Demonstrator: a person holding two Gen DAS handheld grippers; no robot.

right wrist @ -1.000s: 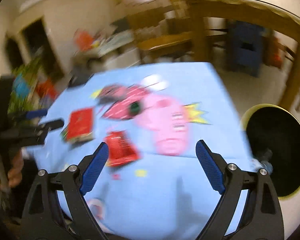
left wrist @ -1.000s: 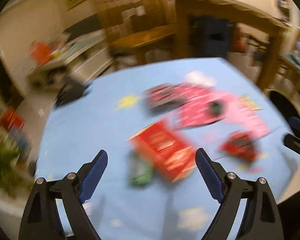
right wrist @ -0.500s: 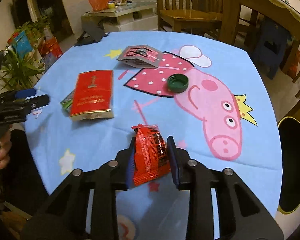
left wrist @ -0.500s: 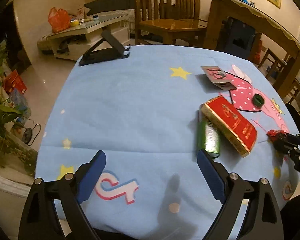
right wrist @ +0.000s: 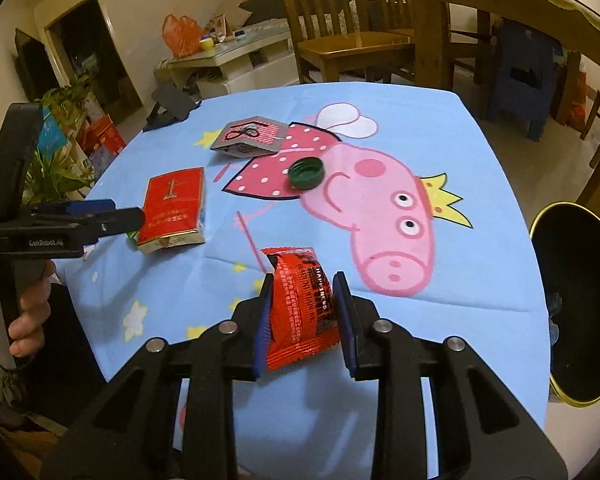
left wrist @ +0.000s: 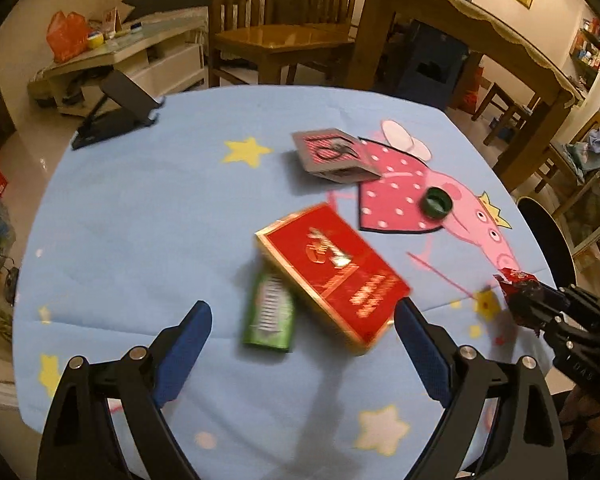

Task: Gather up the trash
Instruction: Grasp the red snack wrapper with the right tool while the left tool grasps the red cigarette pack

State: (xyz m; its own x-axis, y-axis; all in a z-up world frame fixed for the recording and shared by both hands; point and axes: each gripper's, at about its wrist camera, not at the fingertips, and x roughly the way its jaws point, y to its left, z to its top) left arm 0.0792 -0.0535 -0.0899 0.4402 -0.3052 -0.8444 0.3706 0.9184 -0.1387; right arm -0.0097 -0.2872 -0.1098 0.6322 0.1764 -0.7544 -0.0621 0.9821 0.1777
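The step in hand is carrying one piece of trash to the bin. The right hand-held gripper [right wrist: 302,312] pinches a crinkly red plastic snack wrapper [right wrist: 300,304] between its blue pads, just above the near edge of the counter [right wrist: 480,272] with the blue pig cloth. The round black bin with the gold rim [right wrist: 576,304] stands off the counter's right side, near the wrapper. I think the next move is to swing the wrapper right, over the bin's mouth, and then let go.

The left hand-held gripper [left wrist: 300,352] is spread wide and holds nothing. Just past its tips lie a small green packet [left wrist: 269,314] and a flat red cardboard box [left wrist: 332,272]; the box sits partly on top of the packet. Farther from the wrapper sits a dark green bottle cap [right wrist: 306,173], and beyond that a grey and pink flat paper packet [right wrist: 250,138]. These wait on the counter.

Half a second ago the wrapper was pinched the same way, but it now sits a bit higher off the cloth. The left hand-held gripper has come closer to the red box, and it points more at it now.
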